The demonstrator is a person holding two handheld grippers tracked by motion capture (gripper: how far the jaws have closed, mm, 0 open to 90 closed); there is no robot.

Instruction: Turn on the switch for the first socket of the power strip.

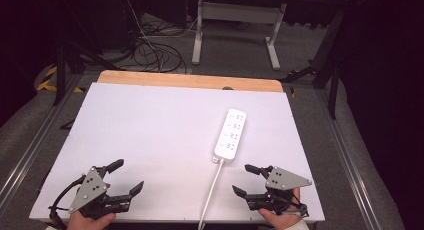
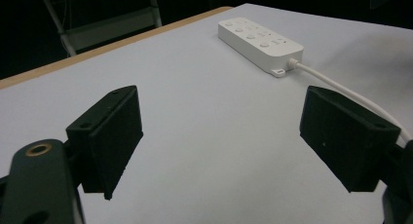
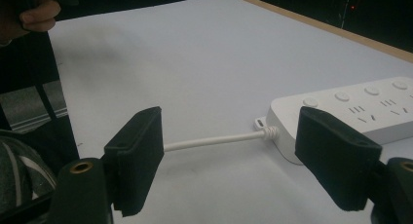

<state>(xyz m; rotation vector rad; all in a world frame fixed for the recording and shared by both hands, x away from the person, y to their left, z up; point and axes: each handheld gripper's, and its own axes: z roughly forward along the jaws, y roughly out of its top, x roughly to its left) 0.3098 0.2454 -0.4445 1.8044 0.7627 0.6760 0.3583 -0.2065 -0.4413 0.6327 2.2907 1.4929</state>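
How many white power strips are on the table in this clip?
1. The white rectangular plastic power strip lies on the right half of the white table, its white cable running off the near edge between the open grippers.

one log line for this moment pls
left hand-held gripper: open, empty, near table edge | right hand-held gripper: open, empty, beside cord | power strip: flat on white table, untouched | cord: trails off near edge

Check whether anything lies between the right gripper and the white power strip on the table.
Nothing visible does. The right gripper is open near the table's front edge, and bare white tabletop separates it from the power strip. The strip's own cable runs just beside the gripper, toward the front edge.
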